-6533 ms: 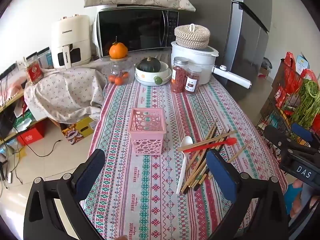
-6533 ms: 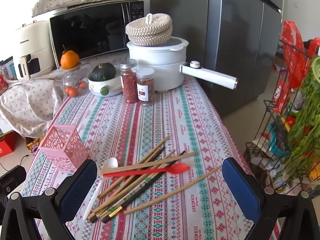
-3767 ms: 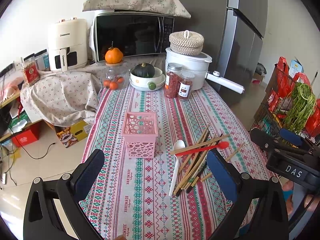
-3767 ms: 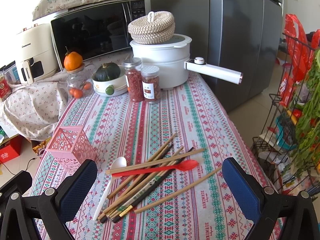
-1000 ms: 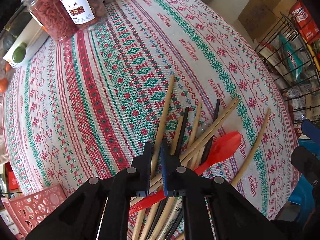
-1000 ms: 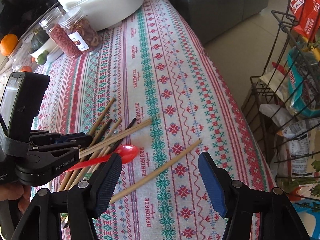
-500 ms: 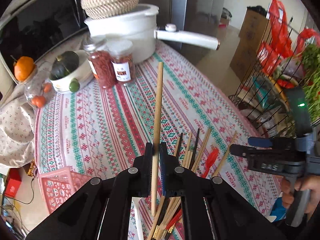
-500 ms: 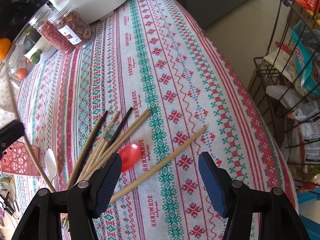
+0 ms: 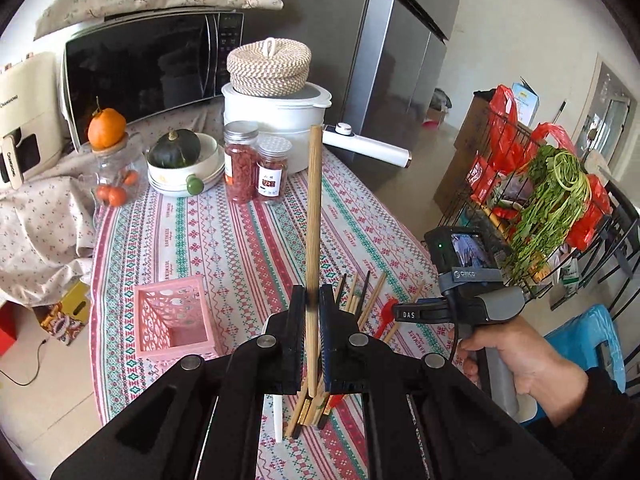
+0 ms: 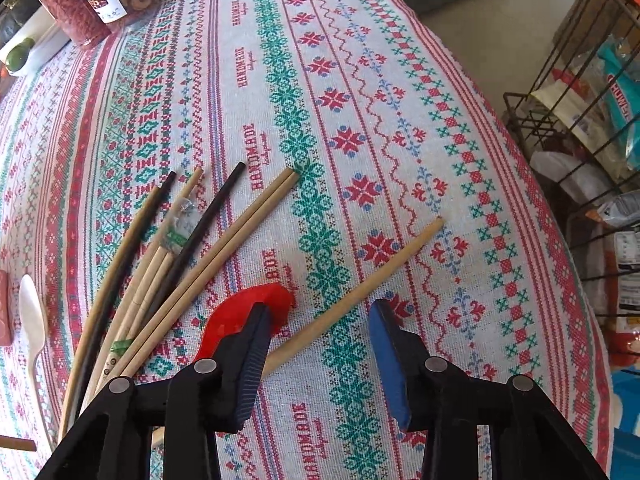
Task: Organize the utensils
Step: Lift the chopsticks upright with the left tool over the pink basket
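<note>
In the left wrist view my left gripper (image 9: 312,304) is shut on a wooden chopstick (image 9: 314,200), which stands almost upright above the table. A pink lattice basket (image 9: 172,320) sits below and to its left. Several more chopsticks (image 10: 168,264), a red spoon (image 10: 248,308) and a white spoon (image 10: 32,320) lie on the patterned cloth. My right gripper (image 10: 320,320) points steeply down over a lone wooden chopstick (image 10: 380,264). Its jaws are closing, the stick lies between them, and the pads are not touching it. The left finger covers part of the red spoon.
Two spice jars (image 9: 256,168), a white pot with a long handle (image 9: 280,132), a bowl with a squash (image 9: 180,160) and a microwave (image 9: 148,64) stand at the far end. A wire rack with greens (image 9: 552,200) is beyond the table's right edge. A hand (image 9: 520,352) holds the right gripper.
My left gripper has lifted the wooden chopstick off the pile and swung it upright. My right gripper has sunk toward the lone chopstick and its jaws have narrowed.
</note>
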A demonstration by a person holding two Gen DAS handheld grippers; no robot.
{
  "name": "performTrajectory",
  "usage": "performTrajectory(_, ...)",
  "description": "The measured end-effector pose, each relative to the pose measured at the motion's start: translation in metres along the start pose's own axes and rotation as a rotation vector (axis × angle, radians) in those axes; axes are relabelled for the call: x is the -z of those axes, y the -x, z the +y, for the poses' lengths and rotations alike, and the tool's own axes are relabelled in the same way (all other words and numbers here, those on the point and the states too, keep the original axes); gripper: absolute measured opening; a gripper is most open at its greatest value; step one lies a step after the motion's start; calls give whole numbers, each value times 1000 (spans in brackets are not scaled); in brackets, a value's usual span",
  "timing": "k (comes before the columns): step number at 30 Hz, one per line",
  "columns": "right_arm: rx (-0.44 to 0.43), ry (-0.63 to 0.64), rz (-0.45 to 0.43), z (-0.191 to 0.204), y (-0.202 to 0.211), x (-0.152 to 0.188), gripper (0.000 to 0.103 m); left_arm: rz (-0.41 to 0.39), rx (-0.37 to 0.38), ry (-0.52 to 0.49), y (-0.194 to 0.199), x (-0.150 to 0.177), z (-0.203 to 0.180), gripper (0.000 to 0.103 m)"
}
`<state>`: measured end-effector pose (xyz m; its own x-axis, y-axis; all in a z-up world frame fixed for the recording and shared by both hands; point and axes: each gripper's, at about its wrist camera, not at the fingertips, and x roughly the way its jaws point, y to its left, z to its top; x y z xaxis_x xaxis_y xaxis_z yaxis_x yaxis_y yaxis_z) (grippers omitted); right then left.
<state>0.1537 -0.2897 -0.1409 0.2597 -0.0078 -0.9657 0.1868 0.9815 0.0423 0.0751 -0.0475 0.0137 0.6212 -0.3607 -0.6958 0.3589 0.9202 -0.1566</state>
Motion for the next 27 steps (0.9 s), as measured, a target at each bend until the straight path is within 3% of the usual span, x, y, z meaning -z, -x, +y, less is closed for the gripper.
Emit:
performTrajectory(6,42,-62,23,6,-1,-1,44,19,4,30,3,9,14,6)
performTrajectory(7,38,-61,19,7,-1,-2,38,16,3,32,5,10,15,6)
performTrajectory(8,27,-59,13,11,-2,-3,23,12,2,32,7,11,16,6)
performTrajectory(11,-22,-59,-1,17,0,-4,9,3,-5,28,12,14,18,6)
performTrajectory(17,-150,-109,-52,4,10,-3,6,-20,-11,19,25,19,23,6)
performTrajectory(20,-165,-89,-120,3,31,-1,6,-45,-12,21,35,19,26,6)
performTrajectory(27,-295,-8,-328,14,106,21,6,-153,-15,51,71,11,36,6)
